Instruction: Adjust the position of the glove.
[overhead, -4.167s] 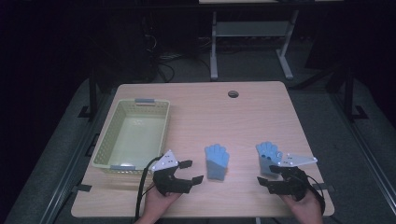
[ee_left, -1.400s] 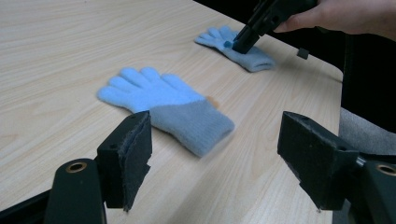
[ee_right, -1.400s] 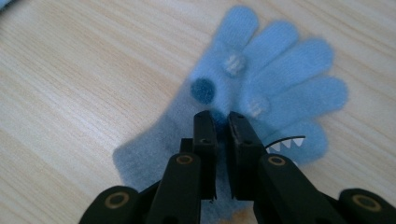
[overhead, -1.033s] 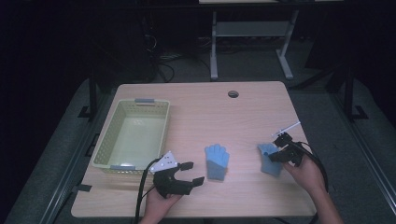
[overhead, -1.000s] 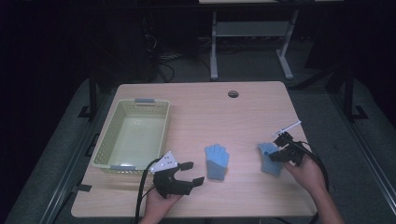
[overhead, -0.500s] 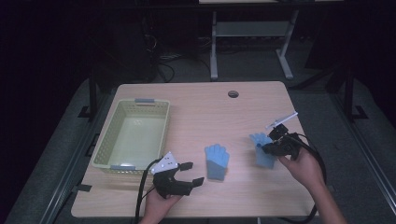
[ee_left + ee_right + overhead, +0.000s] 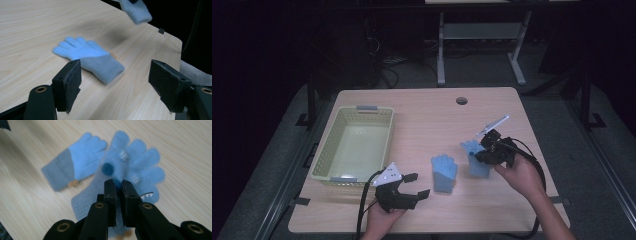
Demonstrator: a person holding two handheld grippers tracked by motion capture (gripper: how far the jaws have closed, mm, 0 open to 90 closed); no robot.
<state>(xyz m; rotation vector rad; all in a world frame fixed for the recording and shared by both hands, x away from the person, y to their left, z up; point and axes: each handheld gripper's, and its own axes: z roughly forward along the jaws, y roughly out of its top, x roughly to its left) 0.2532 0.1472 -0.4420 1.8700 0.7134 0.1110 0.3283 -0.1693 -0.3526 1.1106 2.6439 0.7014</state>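
Observation:
My right gripper (image 7: 486, 148) (image 7: 119, 185) is shut on a blue glove with a face pattern (image 7: 135, 167) (image 7: 476, 159), which hangs off the table from its jaws. A second blue glove with a grey cuff (image 7: 444, 173) (image 7: 87, 58) (image 7: 73, 165) lies flat on the wooden table (image 7: 422, 115), left of the lifted one. My left gripper (image 7: 412, 186) (image 7: 117, 82) rests near the table's front edge, just left of the flat glove, jaws open with nothing between them. The lifted glove's cuff (image 7: 136, 11) shows at the top of the left gripper view.
A pale green plastic basket (image 7: 327, 150) stands empty on the table's left side. A round cable hole (image 7: 461, 100) sits near the far edge. Dark floor and a metal stand (image 7: 482, 35) lie beyond the table.
My right gripper has risen and moved left toward the table's middle, lifting the face-patterned glove off the surface. The left gripper and the other glove have stayed put.

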